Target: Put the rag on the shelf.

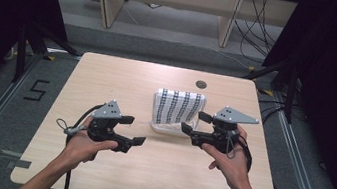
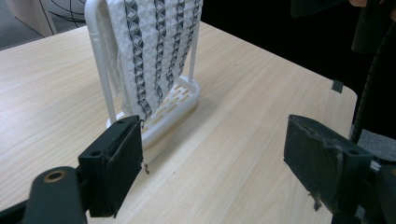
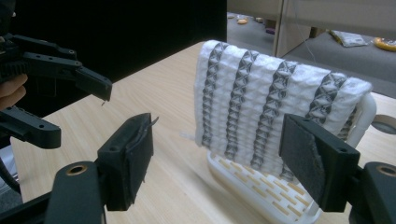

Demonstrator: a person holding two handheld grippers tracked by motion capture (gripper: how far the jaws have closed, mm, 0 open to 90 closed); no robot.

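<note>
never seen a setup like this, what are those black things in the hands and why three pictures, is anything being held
A person holds a black two-jaw claw in each hand: the left claw and the right claw. One picture looks down from above the light wooden table. The other two come from cameras riding on each claw, looking out between its own jaws. On the table stands a white plastic rack with a white towel with dark patterned stripes draped over it. Both claws are open, hold nothing, and point toward the rack from either side.
</note>
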